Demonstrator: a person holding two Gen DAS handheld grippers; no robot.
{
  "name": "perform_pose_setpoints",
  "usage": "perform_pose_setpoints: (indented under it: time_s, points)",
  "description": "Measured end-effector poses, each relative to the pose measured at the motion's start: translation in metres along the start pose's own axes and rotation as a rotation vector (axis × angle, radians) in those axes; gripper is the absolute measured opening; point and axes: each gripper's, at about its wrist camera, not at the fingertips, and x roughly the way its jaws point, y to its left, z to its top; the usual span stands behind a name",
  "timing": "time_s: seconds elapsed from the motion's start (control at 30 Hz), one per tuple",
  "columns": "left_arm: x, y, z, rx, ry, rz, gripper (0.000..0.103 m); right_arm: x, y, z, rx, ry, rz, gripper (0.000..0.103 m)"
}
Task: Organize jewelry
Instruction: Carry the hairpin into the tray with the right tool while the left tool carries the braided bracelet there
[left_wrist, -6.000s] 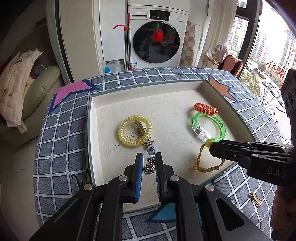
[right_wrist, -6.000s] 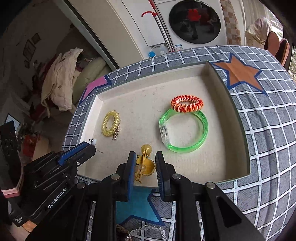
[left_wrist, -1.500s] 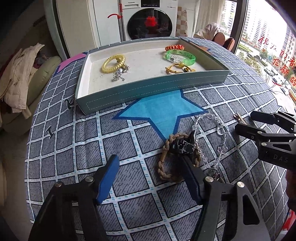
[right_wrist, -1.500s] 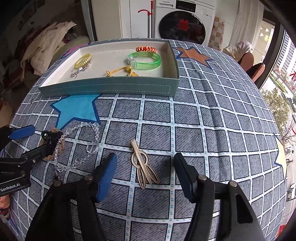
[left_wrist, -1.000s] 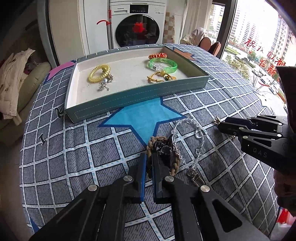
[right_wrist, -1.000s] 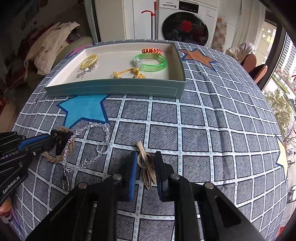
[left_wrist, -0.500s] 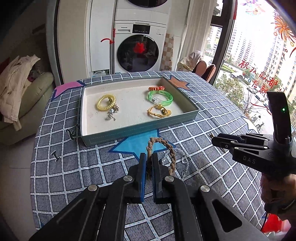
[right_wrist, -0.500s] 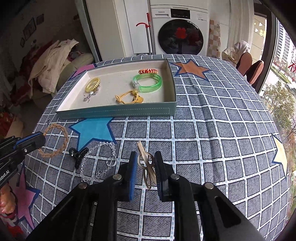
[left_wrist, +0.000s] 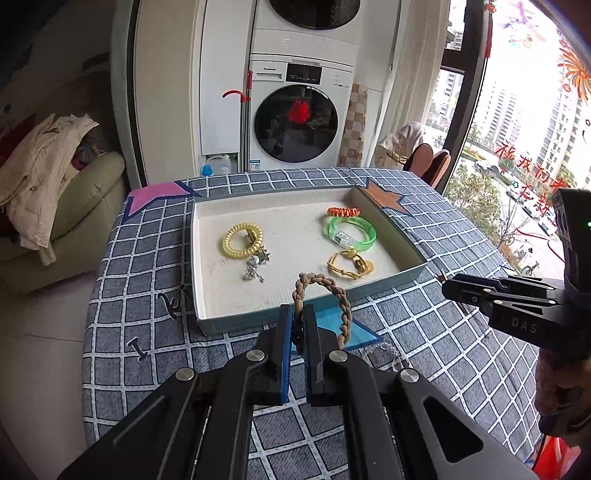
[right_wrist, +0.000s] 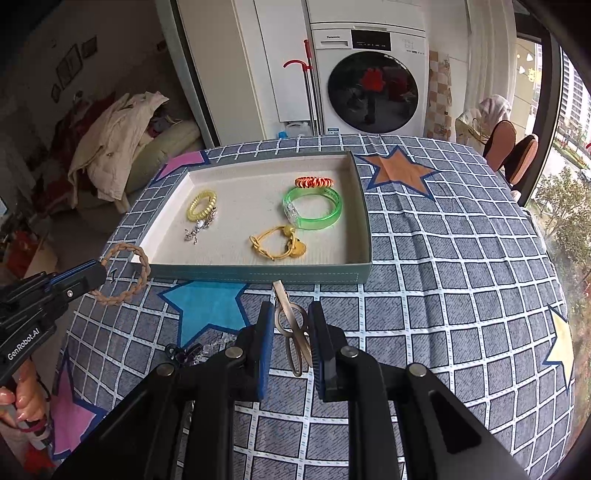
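Carrying two pieces at once, the person holds the left gripper (left_wrist: 298, 325) pinched on a braided tan bracelet (left_wrist: 334, 291), its loop hanging clear above the cloth just short of the tray (right_wrist: 258, 274), likely so it can be dropped inside. The right gripper (right_wrist: 291, 334) clamps a gold hair clip (right_wrist: 290, 321) at the tray's near wall. Beyond that wall, within the tray, lie a yellow coil band (right_wrist: 201, 205), a green bangle (right_wrist: 314, 206) and a yellow cord bracelet (right_wrist: 275, 242), leaving bare lining for more.
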Motion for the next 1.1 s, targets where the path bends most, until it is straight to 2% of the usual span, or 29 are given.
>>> perform_pose_setpoints:
  time_s: [0.53, 0.8, 1.1]
  points:
    - [0.062, 0.031, 0.046, -0.023, 0.062, 0.041, 0.025, 0.057, -0.007, 0.066, 0.019, 0.021, 0.002, 0.02]
    - [0.095, 0.039, 0.049, -0.038, 0.116, 0.054, 0.025, 0.086, -0.023, 0.074, 0.068, 0.053, -0.015, 0.02]
    - [0.116, 0.027, 0.039, -0.001, 0.169, 0.048, 0.025, 0.113, -0.034, 0.069, 0.107, 0.096, -0.027, 0.02]
